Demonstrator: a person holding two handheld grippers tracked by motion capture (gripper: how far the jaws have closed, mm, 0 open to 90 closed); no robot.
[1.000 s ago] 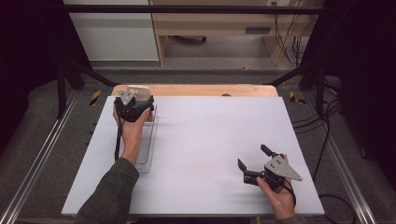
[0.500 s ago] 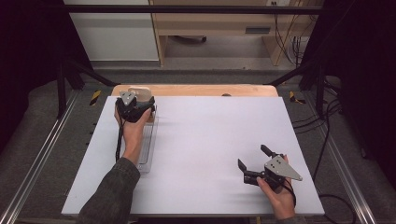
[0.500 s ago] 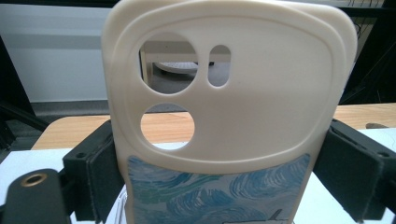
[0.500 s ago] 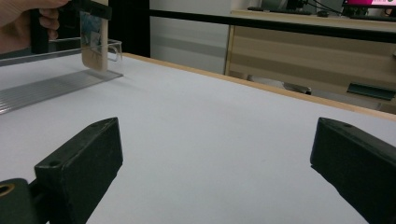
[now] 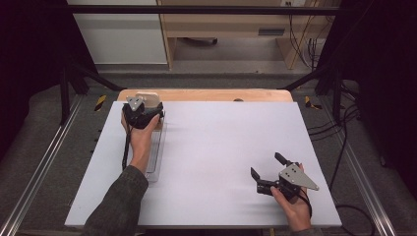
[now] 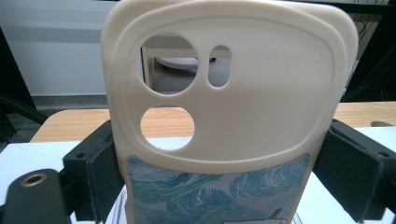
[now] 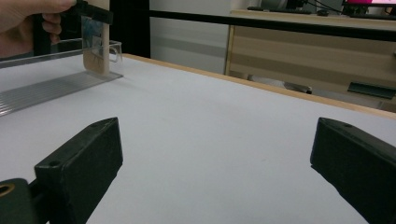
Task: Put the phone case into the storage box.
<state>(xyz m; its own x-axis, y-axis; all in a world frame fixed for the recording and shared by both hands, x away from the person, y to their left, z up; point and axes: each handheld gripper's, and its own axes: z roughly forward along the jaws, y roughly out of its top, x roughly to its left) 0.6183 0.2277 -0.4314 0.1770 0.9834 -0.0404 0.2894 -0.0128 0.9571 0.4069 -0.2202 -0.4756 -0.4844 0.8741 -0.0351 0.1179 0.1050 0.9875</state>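
1. One bench (image 5: 211,147), white top with a wood edge along the far side; no writing readable on it.
2. One clear plastic rack (image 5: 155,155), long and ribbed, lying on the bench's left part, running near to far; in the right gripper view it shows at upper left (image 7: 42,91).
3. One phone case (image 6: 229,107), cream back with three camera cutouts (two round, one slot) and a blue swirl print on the lower part; no brand or text legible. It stands upright at the far end of the rack, its lower edge at the rack; cannot tell if it's seated in a groove. In the high view its cream top sticks out past the gripper (image 5: 147,97).
4. Two grippers. Left gripper (image 5: 142,115): jaws pinching the phone case by its two side edges, at the far left of the bench. Right gripper (image 5: 268,166): jaws spread wide, nothing between them, near the bench's front right, well apart from the rack.
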